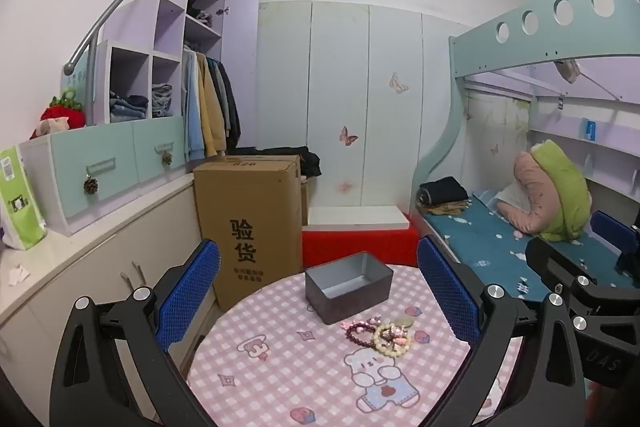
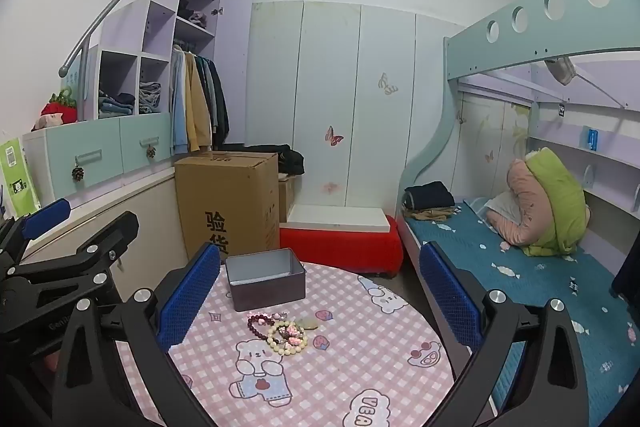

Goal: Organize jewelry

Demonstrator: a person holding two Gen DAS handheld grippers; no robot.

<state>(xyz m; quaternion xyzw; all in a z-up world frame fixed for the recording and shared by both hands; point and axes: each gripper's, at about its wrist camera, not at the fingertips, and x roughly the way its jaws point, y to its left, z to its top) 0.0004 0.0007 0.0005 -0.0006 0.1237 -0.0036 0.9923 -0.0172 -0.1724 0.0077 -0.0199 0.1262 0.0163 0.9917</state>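
Two grippers hover over a round table in a pink checked cloth; the left gripper has its blue-padded jaws wide apart with nothing between them, and the right gripper stands equally wide and empty; a small heap of jewelry, a dark bead bracelet touching a cream bead bracelet with pink charms, lies near the table's middle; just beyond it, toward the far edge, sits an open grey tin box; the cardboard carton past the table's left edge reads "验货"; the cloth near the table's right edge shows "VEA".
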